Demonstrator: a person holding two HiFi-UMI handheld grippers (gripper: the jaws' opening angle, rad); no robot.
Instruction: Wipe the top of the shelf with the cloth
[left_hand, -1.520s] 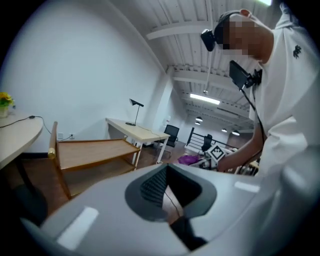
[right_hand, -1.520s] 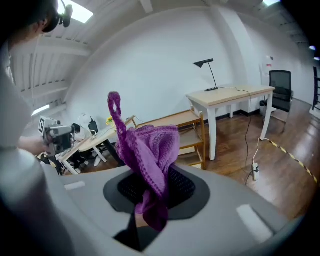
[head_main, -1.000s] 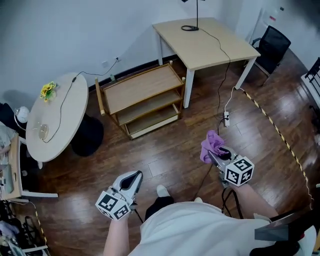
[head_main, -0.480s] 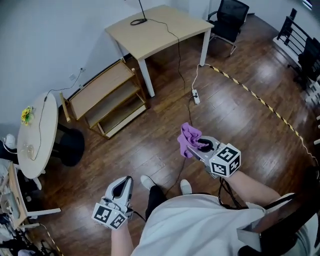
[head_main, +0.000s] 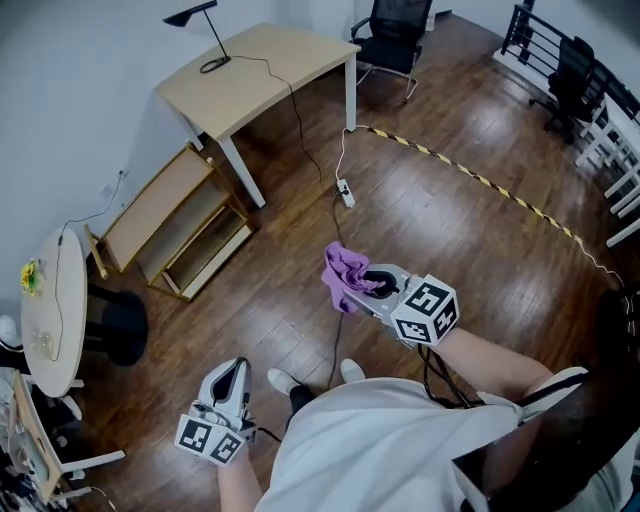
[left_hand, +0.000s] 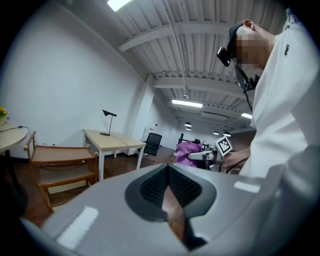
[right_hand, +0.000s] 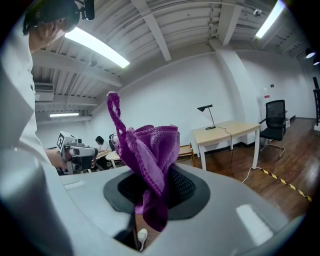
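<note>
A dark wooden floor carries a low three-tier wooden shelf. Just beside it stands a pale desk with a black lamp on top. A white power strip and a yellow-black tape line lie on the floor.

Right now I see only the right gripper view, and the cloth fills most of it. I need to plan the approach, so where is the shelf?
Observer: In the head view the shelf stands against the wall, left of the desk and well across the floor from the right claw.
Operator: Is anything on its top?
Observer: No, the top board looks bare.
Operator: Is the left claw free to help?
Observer: In its own view the left claw has its jaws together with nothing between them. It is held low at the person's side.
</note>
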